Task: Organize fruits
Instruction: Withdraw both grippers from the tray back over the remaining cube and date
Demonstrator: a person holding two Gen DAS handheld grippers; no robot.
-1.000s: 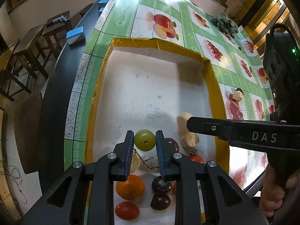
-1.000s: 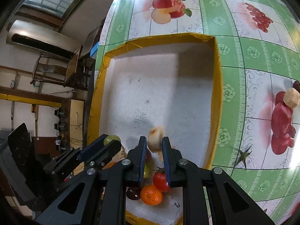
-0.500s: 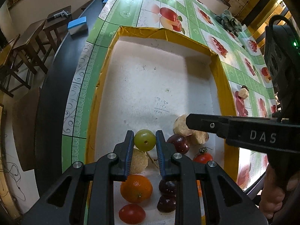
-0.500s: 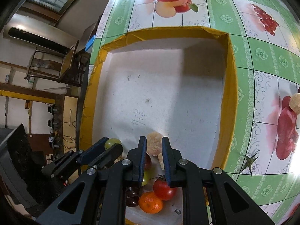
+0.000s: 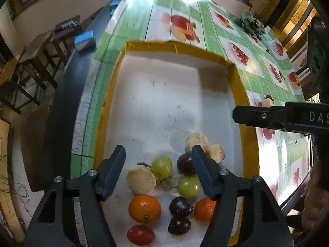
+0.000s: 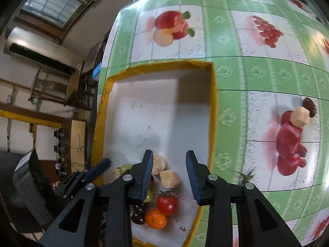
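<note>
Left gripper point(image 5: 158, 161): its jaws are opening and grip nothing. A green grape point(image 5: 162, 166) lies loose on the tray floor between the blue pads.
Right gripper point(image 6: 169, 164): its jaws are opening too. A pale peeled chunk point(image 6: 169, 178) lies below the gap, and the pads do not press on it.
Tray point(image 5: 246, 135): a white tray with a yellow rim. It sits on a green tablecloth point(image 5: 207, 33) with fruit pictures.
Fruit pile: all at the 6 o'clock end of the tray in the left wrist view. The far end of the tray is bare white.
Around the green grape: a round pale slice point(image 5: 141, 180) at 8 o'clock, a second green grape point(image 5: 188, 185) at 4 o'clock, a dark cherry point(image 5: 185, 164) at 3 o'clock.
Nearer the camera: a big orange point(image 5: 144, 208), a second orange point(image 5: 203, 209), two more dark cherries point(image 5: 180, 206), and a red tomato point(image 5: 140, 234) at the very bottom.
Tomato with a green stem point(image 6: 167, 203): just above an orange in the right wrist view.
Outside the tray: one pale chunk point(image 6: 300, 116) lies on the cloth at 3 o'clock, touching a dark fruit point(image 6: 310, 104).
Person: a hand point(image 5: 314, 195) shows at the right edge, holding the right gripper's handle.
</note>
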